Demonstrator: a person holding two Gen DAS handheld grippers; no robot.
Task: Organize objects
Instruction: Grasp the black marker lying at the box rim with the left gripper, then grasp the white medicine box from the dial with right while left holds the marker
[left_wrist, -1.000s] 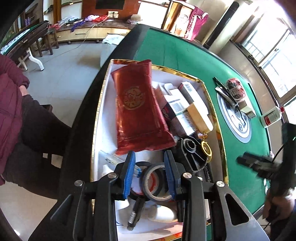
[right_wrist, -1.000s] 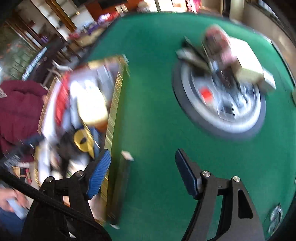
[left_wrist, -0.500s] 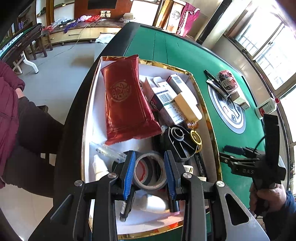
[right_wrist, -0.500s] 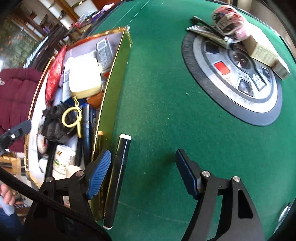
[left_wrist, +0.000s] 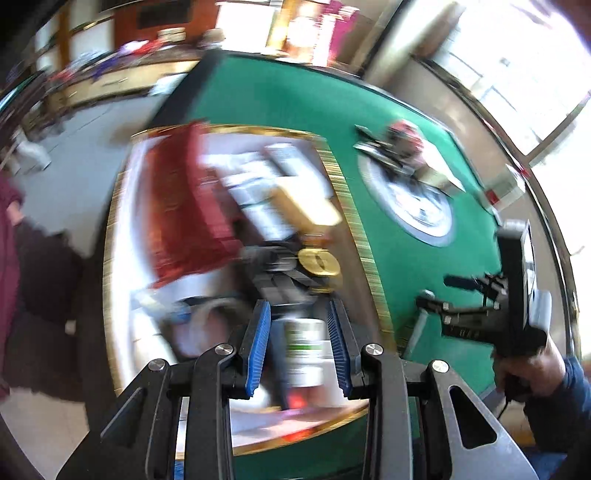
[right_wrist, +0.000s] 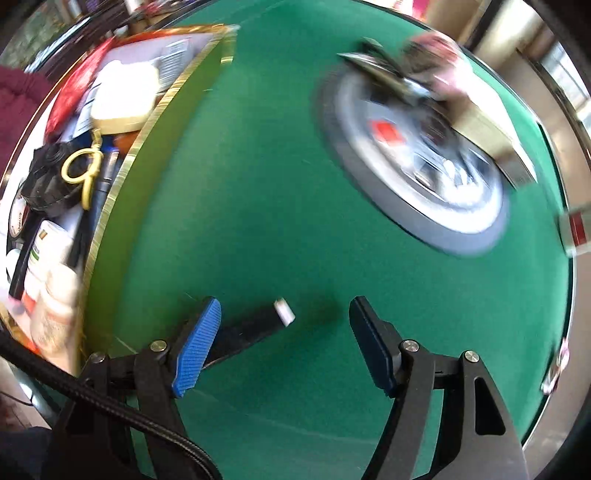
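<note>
A big green table (right_wrist: 258, 192) fills most of the room in front of me. On its left part sits a wide box with a gold rim (right_wrist: 118, 177), full of small things. To the right of the box, well apart from it, a round gray disc (right_wrist: 354, 173) is set in the table, with a few things piled on it.

Inside the box lies a long red packet (left_wrist: 177, 206). Near it are a yellow ring (right_wrist: 79, 166) and a white bottle (left_wrist: 304, 347) with a green label.

The left gripper (left_wrist: 297, 310) points down over the box. Its blue pads are a little apart, with the bottle showing in the gap below them. The picture is blurry, but the pads do not seem to press on it.

The right gripper (right_wrist: 284, 306) hangs over the bare green cloth beside the box, its jaws spread wide and holding nothing. A black stick (right_wrist: 251, 326) with a white tip lies on the cloth between them, its dark end right by the blue pad.
</note>
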